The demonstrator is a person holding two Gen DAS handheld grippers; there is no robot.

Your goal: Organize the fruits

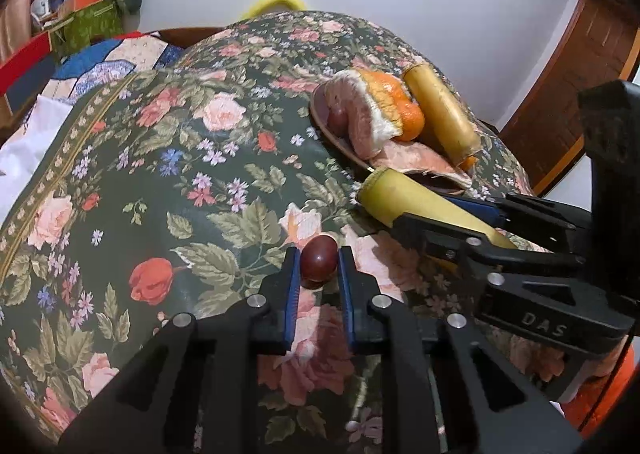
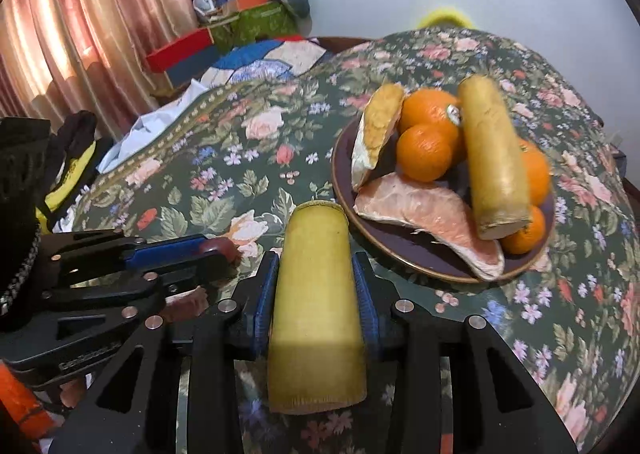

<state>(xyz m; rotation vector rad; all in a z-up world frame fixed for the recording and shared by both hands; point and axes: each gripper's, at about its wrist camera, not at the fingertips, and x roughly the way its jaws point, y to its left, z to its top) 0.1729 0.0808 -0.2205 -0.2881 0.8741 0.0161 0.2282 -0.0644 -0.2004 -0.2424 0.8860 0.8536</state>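
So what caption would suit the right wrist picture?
Right tongs gripping a yellow-green stalk piece beside a plate of oranges and pomelo wedges.

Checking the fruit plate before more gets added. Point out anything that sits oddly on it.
The yellow cut stalk lies slanted across the oranges rather than flat on the plate. One pomelo wedge pokes past the near rim. Nothing looks spilled.

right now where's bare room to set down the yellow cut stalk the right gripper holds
The dark round plate is crowded with oranges, pomelo wedges and another stalk. Free: the floral tablecloth left of the plate, and the patch beyond the plate toward the wall.
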